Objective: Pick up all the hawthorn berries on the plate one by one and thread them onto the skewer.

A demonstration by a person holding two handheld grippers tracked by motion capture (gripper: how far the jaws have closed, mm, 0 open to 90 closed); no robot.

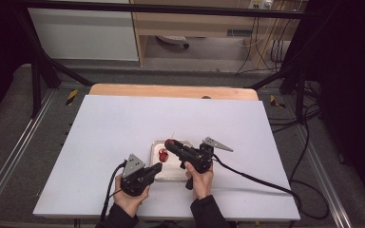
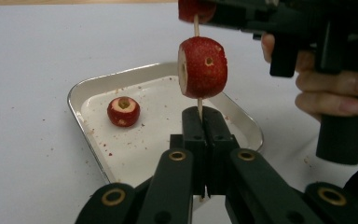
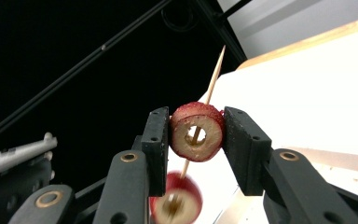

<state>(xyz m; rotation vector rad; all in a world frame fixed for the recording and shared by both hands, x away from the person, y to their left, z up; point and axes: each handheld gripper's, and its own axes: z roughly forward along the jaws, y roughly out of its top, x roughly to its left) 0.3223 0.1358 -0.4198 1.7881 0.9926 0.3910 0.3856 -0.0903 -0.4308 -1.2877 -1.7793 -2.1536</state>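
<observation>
A thin wooden skewer (image 2: 198, 103) stands upright, and my left gripper (image 2: 204, 116) is shut on its lower end, just above the metal tray (image 2: 88, 88). One cored red fruit piece (image 2: 203, 67) is threaded on the skewer. Higher up, my right gripper (image 3: 196, 135) is shut on a second cored red fruit piece (image 3: 185, 140), with the skewer (image 3: 216, 74) passing through its hole. The threaded piece (image 3: 177, 200) hangs blurred below it. A third fruit piece (image 2: 123, 111) lies in the tray. In the high view both grippers, left (image 1: 159, 166) and right (image 1: 169, 143), meet over the tray (image 1: 171, 176).
The tray sits near the front middle of a white board (image 1: 123, 128) on a wooden table (image 1: 171, 90). Red crumbs dot the tray floor. Cables trail from each gripper toward the front and right. A black frame and floor cables surround the table.
</observation>
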